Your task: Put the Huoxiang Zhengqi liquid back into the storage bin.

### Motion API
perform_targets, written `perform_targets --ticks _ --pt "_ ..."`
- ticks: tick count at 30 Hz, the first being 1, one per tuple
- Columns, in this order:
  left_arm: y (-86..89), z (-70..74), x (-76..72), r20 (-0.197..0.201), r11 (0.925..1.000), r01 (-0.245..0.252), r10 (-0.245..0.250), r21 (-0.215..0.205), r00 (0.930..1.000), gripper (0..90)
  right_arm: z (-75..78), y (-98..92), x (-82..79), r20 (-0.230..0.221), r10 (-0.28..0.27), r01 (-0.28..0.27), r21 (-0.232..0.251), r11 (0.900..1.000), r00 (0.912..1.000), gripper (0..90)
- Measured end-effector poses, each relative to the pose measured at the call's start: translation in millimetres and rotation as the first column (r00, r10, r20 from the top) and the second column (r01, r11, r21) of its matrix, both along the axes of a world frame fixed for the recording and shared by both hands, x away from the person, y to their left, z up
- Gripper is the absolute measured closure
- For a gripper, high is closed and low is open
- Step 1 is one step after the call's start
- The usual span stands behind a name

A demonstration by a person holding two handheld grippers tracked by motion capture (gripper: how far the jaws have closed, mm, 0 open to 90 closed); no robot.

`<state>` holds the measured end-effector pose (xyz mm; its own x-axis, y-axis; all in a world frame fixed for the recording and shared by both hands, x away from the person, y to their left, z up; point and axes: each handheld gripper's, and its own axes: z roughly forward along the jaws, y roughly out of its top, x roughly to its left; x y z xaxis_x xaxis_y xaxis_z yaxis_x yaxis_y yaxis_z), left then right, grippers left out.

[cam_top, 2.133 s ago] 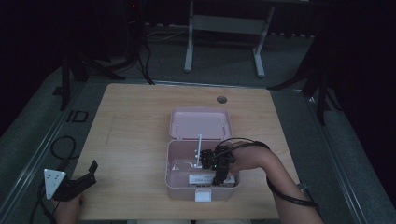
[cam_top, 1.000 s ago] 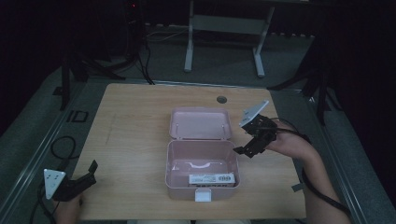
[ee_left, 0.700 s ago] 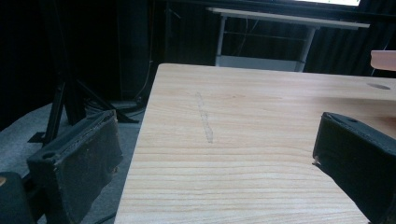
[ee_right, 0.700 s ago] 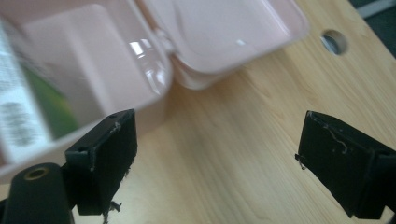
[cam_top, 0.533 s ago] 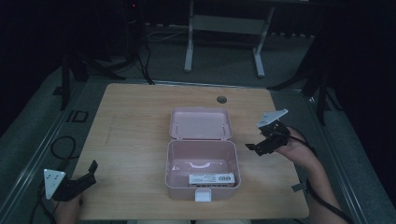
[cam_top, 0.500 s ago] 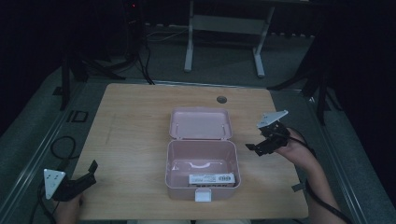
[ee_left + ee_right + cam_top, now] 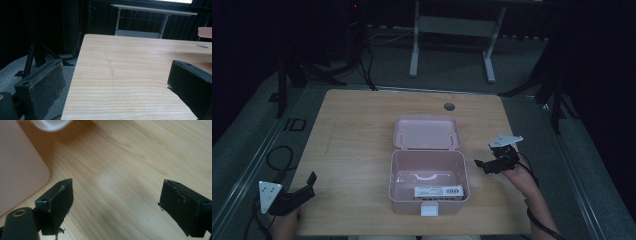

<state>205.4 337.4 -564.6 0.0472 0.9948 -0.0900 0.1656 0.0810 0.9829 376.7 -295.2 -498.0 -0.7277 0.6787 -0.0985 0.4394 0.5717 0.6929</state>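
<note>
Packing step: right gripper fingers spread, empty, right of centre beside box; left gripper spread, idle lower left; next: shut lid.

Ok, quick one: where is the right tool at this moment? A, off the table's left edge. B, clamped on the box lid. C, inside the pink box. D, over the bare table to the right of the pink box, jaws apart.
D: the right tool is over the table, right of the pink box, jaws apart with nothing between them.
</note>
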Motion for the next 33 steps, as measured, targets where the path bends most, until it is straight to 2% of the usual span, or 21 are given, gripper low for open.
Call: perform_targets --ticks 4,5,7,12,16,18,22,25,26,31,33 --pt "0.1 0.1 -0.1 0.001 1.0 -0.001 0.001 -0.001 1.0 1.1 -12.0 -5.3 -2.8 0.019 -0.036 0.035 0.02 0.999 0.9992 11.4" --pt "0.1 0.1 -0.1 0.001 1.0 -0.002 0.002 0.0 1.0 1.1 -17.9 -9.5 -4.8 0.028 -0.072 0.071 0.046 0.996 0.997 11.4" --pt "0.2 0.0 0.2 -0.001 1.0 0.0 0.0 -0.001 1.0 1.1 -22.8 -13.3 -6.5 0.019 -0.089 0.087 0.08 0.993 0.9959 11.4" --pt "0.2 0.0 0.0 0.0 1.0 -0.002 0.002 0.0 1.0 1.1 -31.9 -19.8 -9.2 0.04 -0.138 0.134 0.103 0.986 0.9896 11.4" --pt "-0.1 0.0 0.1 -0.001 1.0 -0.001 0.001 0.001 1.0 1.1 -39.0 -28.8 -12.1 0.059 -0.201 0.192 0.133 0.972 0.9777 11.4" --pt "-0.1 0.0 0.0 0.0 1.0 -0.001 0.001 0.001 1.0 1.1 -41.0 -32.7 -13.3 0.072 -0.236 0.224 0.143 0.964 0.9692 11.4" --pt "0.0 0.0 -0.1 0.0 1.0 -0.002 0.002 0.001 1.0 1.1 -45.7 -39.8 -14.1 0.063 -0.285 0.27 0.175 0.947 0.9566 11.4" --pt "-0.1 0.0 0.0 0.0 1.0 0.0 0.0 0.001 1.0 1.1 -49.7 -46.2 -14.8 0.039 -0.313 0.297 0.219 0.929 0.949 12.1" --pt "0.0 0.0 0.0 0.0 1.0 0.0 0.0 0.0 1.0 1.2 -50.0 -47.4 -15.1 0.038 -0.316 0.3 0.227 0.926 0.9479 12.4" --pt "-0.1 -0.1 -0.1 0.0 1.0 -0.001 0.001 0.001 1.0 1.1 -48.7 -54.3 -17.5 0.051 -0.352 0.325 0.283 0.902 0.9345 12.5" --pt "-0.3 -0.1 0.0 0.0 1.0 0.0 0.0 0.0 1.0 1.2 -48.6 -57.4 -18.3 0.052 -0.359 0.33 0.294 0.897 0.9317 12.8"
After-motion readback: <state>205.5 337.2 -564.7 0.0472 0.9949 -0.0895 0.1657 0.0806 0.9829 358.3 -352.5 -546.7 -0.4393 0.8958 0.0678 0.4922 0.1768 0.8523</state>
